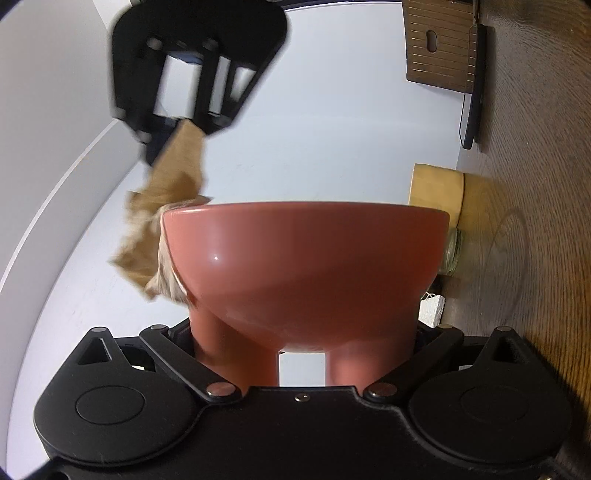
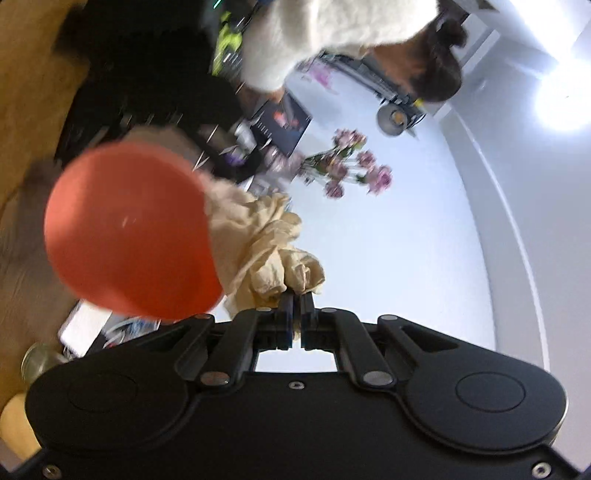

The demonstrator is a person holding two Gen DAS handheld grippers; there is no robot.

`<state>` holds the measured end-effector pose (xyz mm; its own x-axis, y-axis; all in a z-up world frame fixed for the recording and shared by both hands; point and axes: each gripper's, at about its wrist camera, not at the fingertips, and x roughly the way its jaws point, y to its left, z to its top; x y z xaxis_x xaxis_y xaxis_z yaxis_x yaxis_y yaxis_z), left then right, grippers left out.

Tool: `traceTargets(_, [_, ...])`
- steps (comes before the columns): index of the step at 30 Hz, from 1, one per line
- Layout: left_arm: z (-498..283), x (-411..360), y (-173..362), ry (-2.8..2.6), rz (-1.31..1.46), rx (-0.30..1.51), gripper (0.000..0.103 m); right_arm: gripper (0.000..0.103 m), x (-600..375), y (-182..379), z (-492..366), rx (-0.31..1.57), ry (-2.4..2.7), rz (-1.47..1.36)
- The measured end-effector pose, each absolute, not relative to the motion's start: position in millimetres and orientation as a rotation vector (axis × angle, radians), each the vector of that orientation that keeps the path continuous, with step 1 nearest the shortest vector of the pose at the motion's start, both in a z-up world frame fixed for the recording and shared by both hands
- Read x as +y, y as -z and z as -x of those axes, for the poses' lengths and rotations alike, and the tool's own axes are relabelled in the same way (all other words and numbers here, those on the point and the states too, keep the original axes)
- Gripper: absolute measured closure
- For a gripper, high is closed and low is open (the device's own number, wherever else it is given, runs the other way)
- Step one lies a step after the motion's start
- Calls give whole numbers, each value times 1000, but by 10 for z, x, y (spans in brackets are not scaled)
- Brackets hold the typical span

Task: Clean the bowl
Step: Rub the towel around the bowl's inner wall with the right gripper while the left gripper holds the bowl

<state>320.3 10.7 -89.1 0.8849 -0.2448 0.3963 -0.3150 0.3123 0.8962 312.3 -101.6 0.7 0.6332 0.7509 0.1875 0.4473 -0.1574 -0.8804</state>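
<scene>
A terracotta-red bowl (image 1: 306,266) fills the left wrist view, held off the table on its side. My left gripper (image 1: 303,354) is shut on the bowl, its fingers hidden behind the bowl. The bowl also shows in the right wrist view (image 2: 125,232), blurred. My right gripper (image 2: 296,306) is shut on a crumpled beige cloth (image 2: 258,243), which reaches into the bowl's mouth. In the left wrist view the right gripper (image 1: 192,70) is at upper left with the cloth (image 1: 166,206) hanging to the bowl's left rim.
A wooden table (image 1: 535,221) carries a glass jar (image 1: 452,254) with a wooden lid (image 1: 439,192), a dark phone (image 1: 476,85) and a slatted board (image 1: 436,44). The right wrist view shows a person (image 2: 332,33), pink flowers (image 2: 351,166) and a jar (image 2: 37,362).
</scene>
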Motion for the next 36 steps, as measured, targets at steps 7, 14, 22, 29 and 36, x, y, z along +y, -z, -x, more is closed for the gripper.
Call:
traceTargets(7, [-3209,105,891,-49,-1269,-517,5,99,-1148,239,-3419,-811,-386,1844])
traceTargets(14, [-3210,104,891,-49,-1269,-517,5,99,-1327,712,-3247,-773,-520,1941])
traceTargets(22, [-3209,104,891,-49,-1269,-517,5,99,-1339,929,-2798,-829,-672,1957])
traceTargets(29, [-3223,100,891,-49,-1269,-517,5,99,-1160,640,-2722,-927,-602,1868])
traceTargets(36, [-3234,95,891,-49,-1269,-517,5,99,-1016,457,-3063,-875,-504,1825])
